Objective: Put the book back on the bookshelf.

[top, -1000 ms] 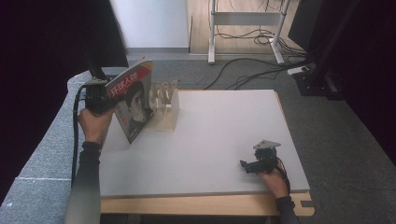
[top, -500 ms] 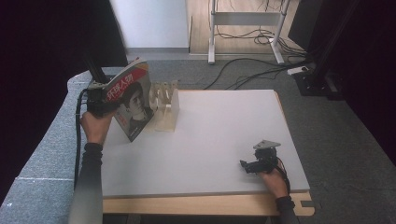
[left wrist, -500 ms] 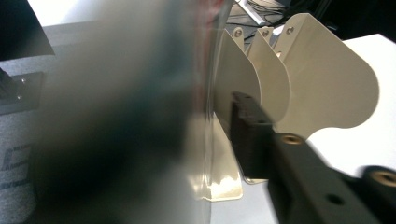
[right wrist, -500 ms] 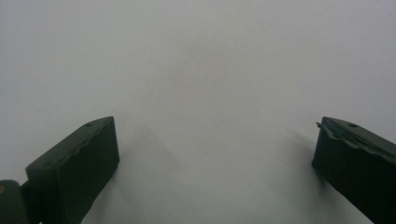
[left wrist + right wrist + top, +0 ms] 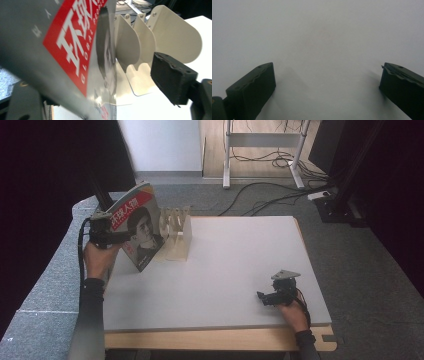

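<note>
So here's where things stand: a magazine is held up off the table at the far left corner, tilted, right beside a cream file rack with several upright dividers. In the high view the left gripper is seen at the magazine's left edge, with the cover facing the camera.

The tricky bit is the grip. In the left gripper view the cover is seen lying against the left-hand jaw, while the other jaw stands well off to the right with the rack's dividers visible in the gap between. So whether the magazine is really pinched can't be told from these pictures; it may just be resting against one jaw or caught lower down out of sight.

What could go wrong:
- If it's barely held, the magazine could be dropped, or could slide out, the moment it's tipped toward a slot.
- A floppy cover could be caught on a divider edge and folded or creased.
- The rack looks light, so it could be shoved or knocked over if the corner is pushed in at an angle.

The right gripper is parked on the table near the front right, jaws spread wide with nothing between them. No help is being given to steady the rack.
</note>
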A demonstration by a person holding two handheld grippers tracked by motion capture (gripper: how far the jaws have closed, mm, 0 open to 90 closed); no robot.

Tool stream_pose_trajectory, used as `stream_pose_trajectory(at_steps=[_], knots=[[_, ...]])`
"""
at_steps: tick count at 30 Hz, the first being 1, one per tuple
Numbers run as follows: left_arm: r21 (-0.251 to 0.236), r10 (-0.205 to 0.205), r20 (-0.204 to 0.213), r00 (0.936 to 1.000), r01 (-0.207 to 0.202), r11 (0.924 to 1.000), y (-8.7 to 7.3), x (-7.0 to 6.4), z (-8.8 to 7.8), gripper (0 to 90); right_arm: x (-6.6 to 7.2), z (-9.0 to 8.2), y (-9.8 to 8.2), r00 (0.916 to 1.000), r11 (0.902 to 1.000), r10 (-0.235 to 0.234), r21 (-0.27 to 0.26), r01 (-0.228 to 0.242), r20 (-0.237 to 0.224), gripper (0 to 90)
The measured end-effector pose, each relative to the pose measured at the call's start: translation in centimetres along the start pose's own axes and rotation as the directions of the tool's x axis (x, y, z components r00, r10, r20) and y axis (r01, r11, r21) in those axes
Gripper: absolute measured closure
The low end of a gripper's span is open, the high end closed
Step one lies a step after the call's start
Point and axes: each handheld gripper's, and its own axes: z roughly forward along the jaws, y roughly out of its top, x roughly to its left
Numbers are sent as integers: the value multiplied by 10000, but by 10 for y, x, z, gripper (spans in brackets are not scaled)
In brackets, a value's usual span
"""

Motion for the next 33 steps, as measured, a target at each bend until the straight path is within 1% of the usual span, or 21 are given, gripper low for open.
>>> stream_pose_trajectory(at_steps=[1, 4, 9, 13, 15, 16, 23, 26, 30, 33], knots=[[13, -6, -11, 10000, 6, 10000, -1, -1, -1, 143, 0, 0, 0, 10000, 10000, 0, 2, 0, -3, 0], [28, -6, 84, 10000, 6, 10000, -5, -2, -7, 140, 0, 0, 0, 10000, 10000, 2, 4, -2, -2, 0], [-246, -304, 406, 9987, 314, 9992, -12, -1, -18, 109, 0, 0, 0, 10000, 10000, -12, 33, 12, -22, 0], [-233, -318, 614, 9976, 333, 9992, -17, -2, -27, 82, 0, 0, 0, 10000, 10000, -3, 25, 3, -23, 0], [-221, -255, 616, 9978, 269, 9994, -21, -3, -32, 69, 0, 0, 0, 10000, 10000, 1, 27, -1, -23, 0], [-236, -229, 613, 9979, 243, 9994, -23, -4, -34, 48, 0, 0, 0, 10000, 10000, 1, 28, -1, -22, 0], [-216, -34, 623, 9981, 48, 9998, -32, -10, -48, 8, 0, 0, 1, 10000, 10000, 9, 32, -9, -23, 0], [-163, 167, 659, 9977, -156, 9997, -36, -16, -53, 0, 0, 0, 1, 10000, 10000, 9, 34, -9, -25, 0], [-255, 393, 779, 9962, -374, 9990, -44, -26, -60, 0, 0, 0, 1, 10000, 10000, 8, 31, -8, -25, 0], [-307, 405, 883, 9953, -379, 9988, -50, -32, -64, 0, 0, 0, 1, 10000, 10000, 8, 33, -8, -27, 0]])
